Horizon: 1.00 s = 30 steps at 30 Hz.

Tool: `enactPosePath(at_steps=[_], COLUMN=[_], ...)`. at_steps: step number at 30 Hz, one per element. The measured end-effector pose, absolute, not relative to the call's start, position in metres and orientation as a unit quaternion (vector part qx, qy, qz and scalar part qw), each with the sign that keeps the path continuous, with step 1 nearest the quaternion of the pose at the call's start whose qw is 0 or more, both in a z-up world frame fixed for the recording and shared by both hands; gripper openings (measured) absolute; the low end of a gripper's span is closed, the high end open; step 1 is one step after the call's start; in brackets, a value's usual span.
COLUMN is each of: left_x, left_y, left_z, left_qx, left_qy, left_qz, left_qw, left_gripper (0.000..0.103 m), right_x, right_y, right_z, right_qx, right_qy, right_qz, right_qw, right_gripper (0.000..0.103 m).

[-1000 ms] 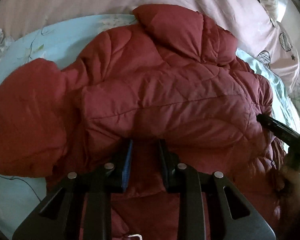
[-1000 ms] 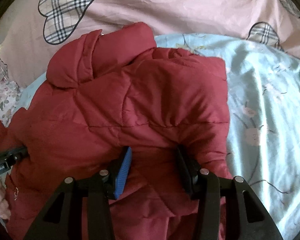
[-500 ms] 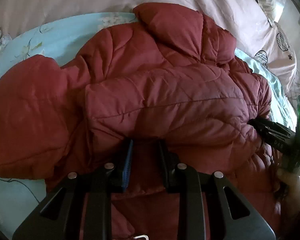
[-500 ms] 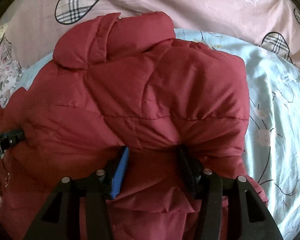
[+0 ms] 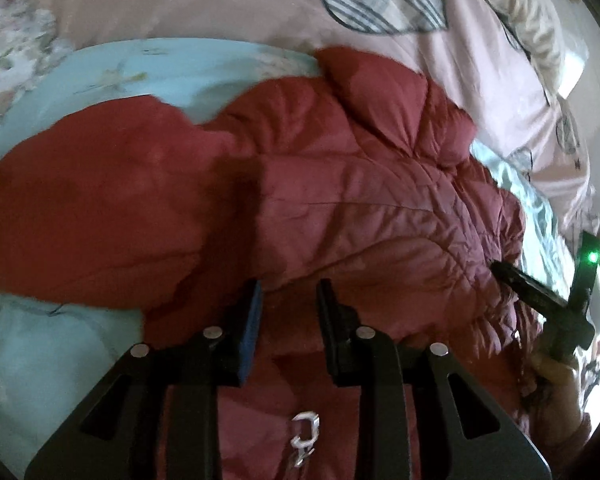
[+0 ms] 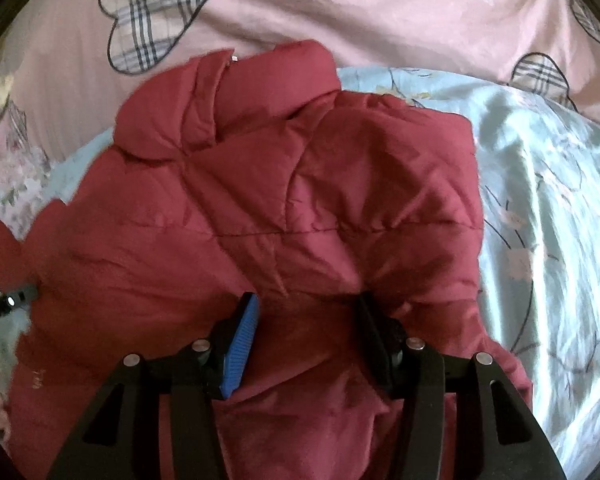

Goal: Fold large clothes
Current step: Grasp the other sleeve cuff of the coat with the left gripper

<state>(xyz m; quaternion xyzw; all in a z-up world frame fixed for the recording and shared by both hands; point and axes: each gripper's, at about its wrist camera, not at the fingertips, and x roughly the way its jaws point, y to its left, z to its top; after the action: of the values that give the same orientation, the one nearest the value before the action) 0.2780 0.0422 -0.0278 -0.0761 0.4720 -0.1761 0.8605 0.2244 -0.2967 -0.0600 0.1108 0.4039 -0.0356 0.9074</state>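
A padded red jacket (image 5: 360, 208) lies on the bed with its collar (image 6: 228, 100) at the far end. Its near part is folded up over the body. My left gripper (image 5: 288, 292) grips the fold's edge at the left side; its jaws are opening, with red fabric still bunched between them. At the right side, my right gripper (image 6: 308, 304) is shut on a thick bulge of the same fold. Each gripper shows at the edge of the other's view: the right gripper (image 5: 500, 270) and the left gripper (image 6: 16, 300). A metal zipper pull (image 5: 306, 436) hangs below the left jaws.
The jacket rests on a light blue flowered sheet (image 6: 540, 200), with a pink duvet (image 6: 340, 12) with checked hearts behind it. One sleeve (image 5: 100, 208) spreads out to the left. A person's hand (image 5: 556, 376) holds the right gripper's handle.
The left wrist view has shifted and blurred: the jacket and collar sit lower and further right. The left jaws stand slightly wider. In the right view the collar dropped a little.
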Motion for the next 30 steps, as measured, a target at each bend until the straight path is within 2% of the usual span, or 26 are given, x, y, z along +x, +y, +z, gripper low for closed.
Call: enactPosePath(at_steps=[4, 7, 9, 13, 17, 30], left_x=[0.27, 0.264, 0.259, 0.254, 0.25, 0.28], left_y=[0.072, 0.093, 0.105, 0.128, 0.152, 0.256], left_z=[-0.03, -0.032, -0.032, -0.032, -0.035, -0.034], left_qx=[-0.106, -0.131, -0.144, -0.157, -0.159, -0.202], left_qy=[0.47, 0.469, 0.462, 0.454, 0.45, 0.42], left_qz=[-0.153, -0.141, -0.132, -0.107, -0.08, 0.066], left_qw=[0.863, 0.862, 0.865, 0.87, 0.875, 0.882], left_gripper=[0.029, 0.035, 0.043, 0.043, 0.066, 0.067], right_x=[0.208, 0.2, 0.195, 0.181, 0.166, 0.142], right_y=[-0.29, -0.285, -0.277, -0.267, -0.257, -0.237], right_z=[-0.047, -0.041, -0.038, -0.033, -0.029, -0.025], right_qx=[0.12, 0.126, 0.127, 0.134, 0.132, 0.116], right_qy=[0.395, 0.393, 0.395, 0.396, 0.393, 0.393], right_qz=[-0.02, -0.002, 0.008, 0.027, 0.046, 0.078], right_qw=[0.911, 0.911, 0.91, 0.908, 0.909, 0.909], right_gripper=[0.06, 0.059, 0.06, 0.06, 0.062, 0.063])
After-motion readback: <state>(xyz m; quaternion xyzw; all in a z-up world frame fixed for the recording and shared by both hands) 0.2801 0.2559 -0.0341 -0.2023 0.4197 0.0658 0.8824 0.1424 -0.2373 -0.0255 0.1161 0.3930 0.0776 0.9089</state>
